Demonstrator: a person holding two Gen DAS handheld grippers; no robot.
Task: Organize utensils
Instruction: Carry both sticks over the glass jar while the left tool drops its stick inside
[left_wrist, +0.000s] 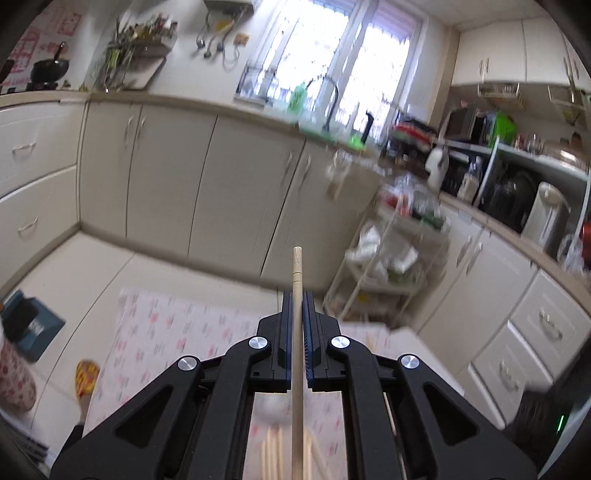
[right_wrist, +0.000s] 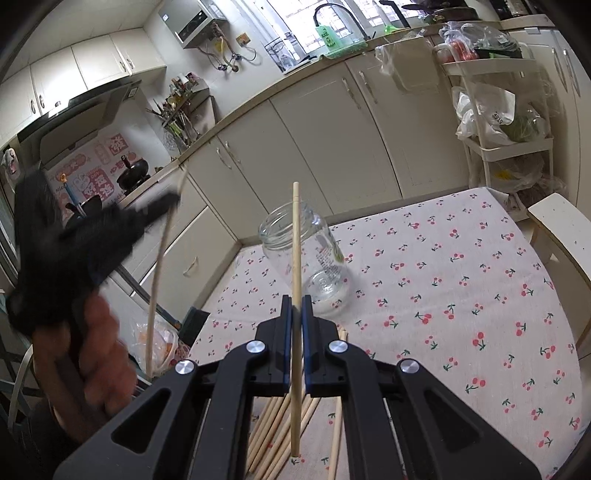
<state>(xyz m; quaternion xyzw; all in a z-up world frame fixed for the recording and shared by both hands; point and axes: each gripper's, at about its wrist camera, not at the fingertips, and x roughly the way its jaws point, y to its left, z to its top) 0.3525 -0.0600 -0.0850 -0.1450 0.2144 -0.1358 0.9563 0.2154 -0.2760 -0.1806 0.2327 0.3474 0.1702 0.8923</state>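
My left gripper (left_wrist: 297, 295) is shut on a wooden chopstick (left_wrist: 297, 273) that sticks out past the fingertips, held above the table; the view is blurred. It also shows in the right wrist view (right_wrist: 162, 206) at the left, blurred, with its chopstick (right_wrist: 159, 280). My right gripper (right_wrist: 296, 301) is shut on another wooden chopstick (right_wrist: 295, 229), held upright above the table. An empty glass jar (right_wrist: 306, 254) stands open on the cherry-print tablecloth (right_wrist: 461, 295) just beyond the right gripper. A pile of several chopsticks (right_wrist: 277, 432) lies on the cloth below the right gripper.
Cream kitchen cabinets (right_wrist: 332, 129) run along the far side of the table. A white trolley (right_wrist: 506, 122) with bags stands at the right. A white chair (right_wrist: 561, 236) sits at the table's right edge. The floor (left_wrist: 92, 269) lies past the table's far edge.
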